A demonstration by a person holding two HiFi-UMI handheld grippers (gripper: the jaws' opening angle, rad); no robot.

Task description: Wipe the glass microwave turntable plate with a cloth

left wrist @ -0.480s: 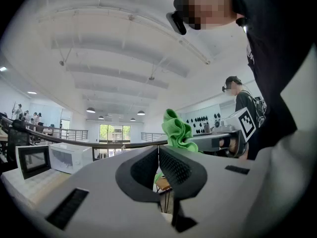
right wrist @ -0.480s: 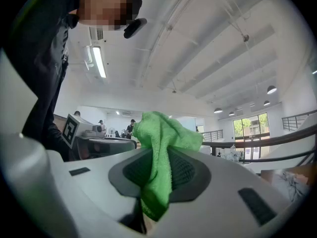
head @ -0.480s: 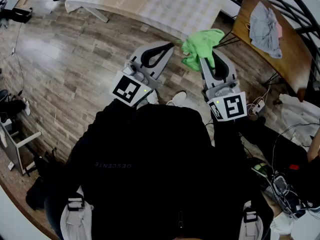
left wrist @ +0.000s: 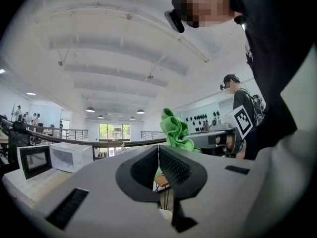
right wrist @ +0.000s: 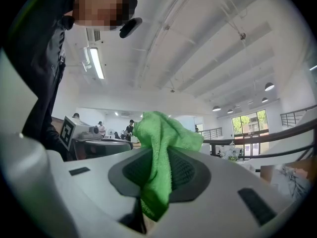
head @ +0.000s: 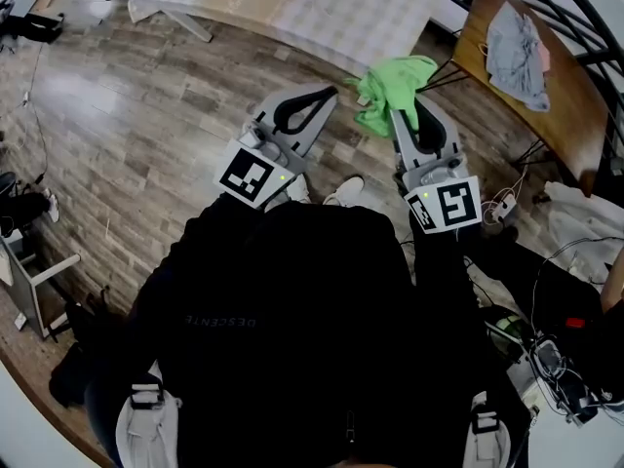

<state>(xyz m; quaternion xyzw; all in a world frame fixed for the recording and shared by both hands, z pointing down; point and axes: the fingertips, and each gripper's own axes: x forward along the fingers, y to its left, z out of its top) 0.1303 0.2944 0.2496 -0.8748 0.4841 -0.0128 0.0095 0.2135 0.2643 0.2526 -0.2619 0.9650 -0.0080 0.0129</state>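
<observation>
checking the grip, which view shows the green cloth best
The right gripper view: the green cloth sits front and centre, pinched in the right gripper. The head view shows it bunched at that gripper's tip; the left gripper view catches only a small part.

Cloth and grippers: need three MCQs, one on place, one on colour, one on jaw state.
1. Where is the cloth?
A. in the right gripper
B. in the left gripper
C. on the floor

2. What colour is the cloth?
A. blue
B. green
C. white

3. How do the left gripper's jaws stand?
A. wide apart
B. together, nothing between
C. shut on the cloth

Answers:
1 A: the right gripper view shows the cloth pinched between its pads.
2 B: it is bright green in every view.
3 B: the left gripper view shows the pads meeting along a thin line, with the cloth off by the other gripper.
</observation>
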